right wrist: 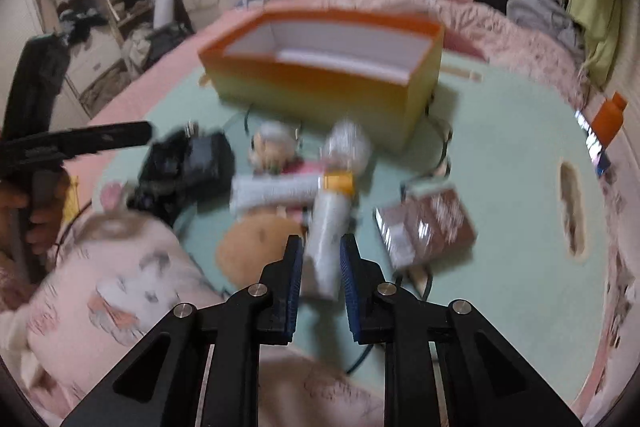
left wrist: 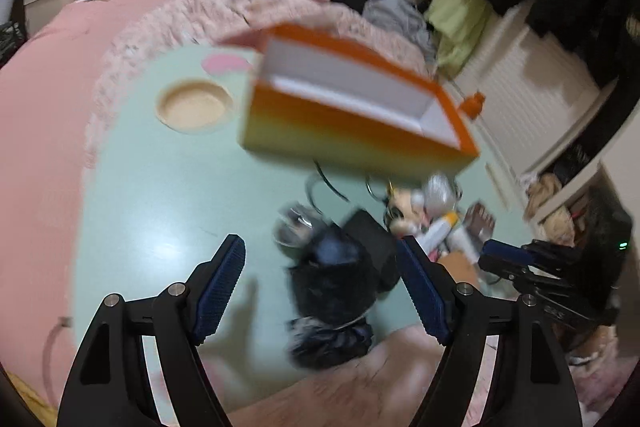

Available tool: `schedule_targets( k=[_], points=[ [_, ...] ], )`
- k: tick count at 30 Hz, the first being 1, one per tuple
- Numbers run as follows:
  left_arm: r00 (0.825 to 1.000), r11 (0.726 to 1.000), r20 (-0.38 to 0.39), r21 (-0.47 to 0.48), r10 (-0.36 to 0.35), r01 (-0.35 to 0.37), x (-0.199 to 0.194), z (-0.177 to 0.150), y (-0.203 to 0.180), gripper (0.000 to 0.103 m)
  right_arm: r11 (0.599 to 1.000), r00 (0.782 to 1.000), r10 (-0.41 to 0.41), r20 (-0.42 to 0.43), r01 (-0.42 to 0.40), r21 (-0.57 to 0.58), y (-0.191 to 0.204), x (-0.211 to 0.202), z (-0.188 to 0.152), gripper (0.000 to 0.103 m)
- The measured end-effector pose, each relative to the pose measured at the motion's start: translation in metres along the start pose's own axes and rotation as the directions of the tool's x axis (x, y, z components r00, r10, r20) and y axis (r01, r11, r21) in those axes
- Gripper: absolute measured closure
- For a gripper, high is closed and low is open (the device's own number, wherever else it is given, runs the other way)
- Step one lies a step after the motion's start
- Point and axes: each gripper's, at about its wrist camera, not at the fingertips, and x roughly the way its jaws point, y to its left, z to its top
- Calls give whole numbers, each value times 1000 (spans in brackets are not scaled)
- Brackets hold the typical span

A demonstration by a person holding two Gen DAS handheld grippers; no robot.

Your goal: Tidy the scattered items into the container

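Observation:
An open orange box (left wrist: pixel 352 99) with a white inside stands on a mint-green table (left wrist: pixel 160 195); it also shows in the right wrist view (right wrist: pixel 320 67). My left gripper (left wrist: pixel 320 247) is open above a black fuzzy item (left wrist: pixel 336 291) and a black block (left wrist: pixel 368 235). My right gripper (right wrist: pixel 320 251) has its pads on both sides of a white tube with a yellow band (right wrist: pixel 328 223), which lies on the table. A small doll (right wrist: pixel 272 147), a silver cap (right wrist: pixel 348 143), a white sock-like piece (right wrist: pixel 272 191) and a brown packet (right wrist: pixel 428 227) lie nearby.
A round recess (left wrist: pixel 196 105) is sunk in the table's left part. A slot (right wrist: pixel 572 211) cuts the right side. An orange bottle (right wrist: pixel 608 121) stands at the right edge. Pink bedding (left wrist: pixel 40 107) surrounds the table. A knee in patterned pyjamas (right wrist: pixel 112 287) is at front left.

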Motion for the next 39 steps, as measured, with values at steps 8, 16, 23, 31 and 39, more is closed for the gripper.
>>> schedule_targets(
  k=[8,16,23,31,39],
  points=[
    [941,959,-187,49,283,-279,-36,-47,51,49,998,991,46,125,-50,30,2,-36,-11,66],
    [915,934,-207,172,346,-314,-5,-67,28,64,993,993,57,105,-67,98,-2,-24,-17,66],
    [947,941,-135,217,292,-259,24,-50,-3,65,992,995,-48,92,36,123,18,-16,-37,65],
    [974,963,-64,177,217,-203,36,-41,-18,60,983,987,-151,57,145,109,25,-7,-42,47],
    [958,956,58,70,282,-286,3,-65,-20,27,963,964,-262,44,258,80,33,-5,-48,32]
  ],
)
